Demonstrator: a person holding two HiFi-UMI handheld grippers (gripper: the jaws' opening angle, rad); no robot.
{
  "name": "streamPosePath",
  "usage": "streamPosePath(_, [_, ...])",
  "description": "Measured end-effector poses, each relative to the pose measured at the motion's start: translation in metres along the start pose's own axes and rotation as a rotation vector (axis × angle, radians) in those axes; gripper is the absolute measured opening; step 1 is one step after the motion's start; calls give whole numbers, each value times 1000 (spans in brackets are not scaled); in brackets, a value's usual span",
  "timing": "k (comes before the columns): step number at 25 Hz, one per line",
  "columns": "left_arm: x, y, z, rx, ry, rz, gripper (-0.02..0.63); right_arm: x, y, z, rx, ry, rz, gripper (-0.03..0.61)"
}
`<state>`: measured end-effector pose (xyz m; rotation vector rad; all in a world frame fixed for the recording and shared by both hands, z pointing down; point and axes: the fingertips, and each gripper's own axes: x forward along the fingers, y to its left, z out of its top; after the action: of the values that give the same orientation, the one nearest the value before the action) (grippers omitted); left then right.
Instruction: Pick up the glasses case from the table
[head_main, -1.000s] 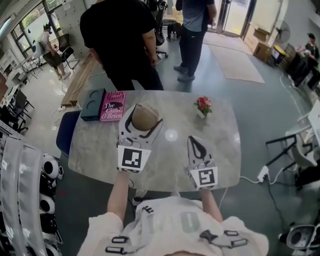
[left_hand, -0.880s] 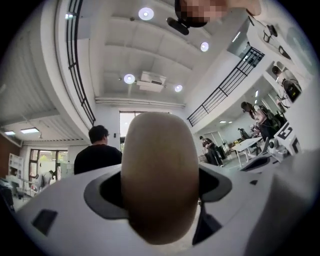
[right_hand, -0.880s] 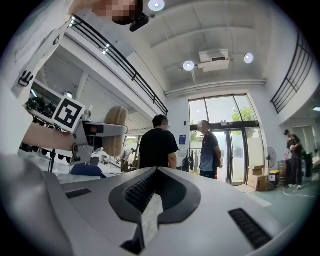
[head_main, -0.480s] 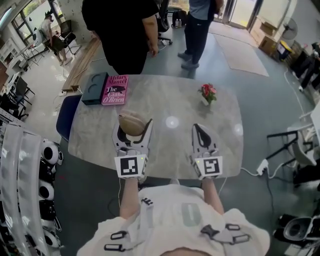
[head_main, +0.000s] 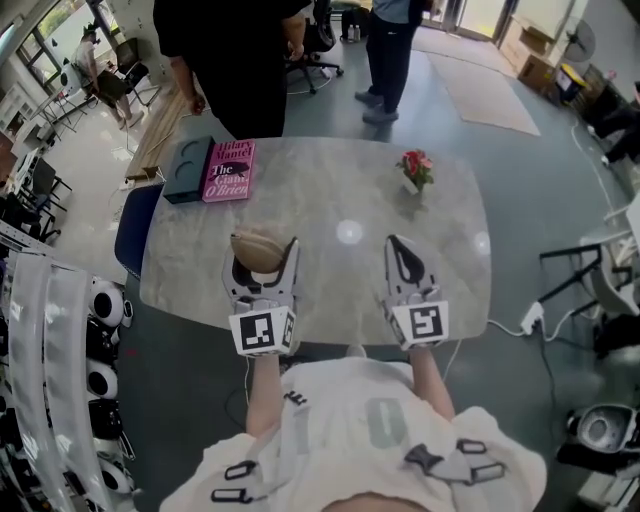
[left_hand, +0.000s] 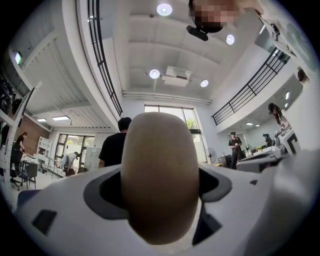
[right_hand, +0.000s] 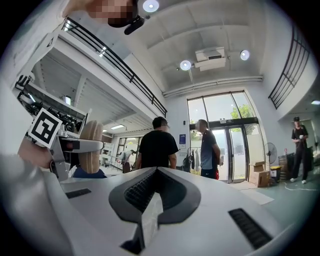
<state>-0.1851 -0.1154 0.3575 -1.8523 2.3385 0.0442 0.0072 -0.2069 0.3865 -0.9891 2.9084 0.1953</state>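
Only one title is legible from here: the pink book out beyond my left claw.

Well past my left claw (head_main: 265, 255) and off to its left, a pink book (head_main: 228, 170) lies on the table; its cover reads "Hilary Mantel" along the top, with "The Giant O'Brien" below in larger letters. The cube at the back of each of my claws bears a black-and-white square marker (head_main: 264, 331), which is a pattern rather than lettering. In the right gripper view, a small blue sign (right_hand: 182, 139) hangs by the glass doors far ahead of my right claw (right_hand: 151, 205), too small to read.
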Motion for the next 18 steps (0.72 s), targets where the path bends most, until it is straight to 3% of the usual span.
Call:
streamPosePath(10, [-4,-13,13,5,-55,-17,391,-9,3,0,-12,17,-3,2])
streamPosePath(18, [-6,-3,7,22,-35,-10,391,-8,11,-1,2,20,19,2])
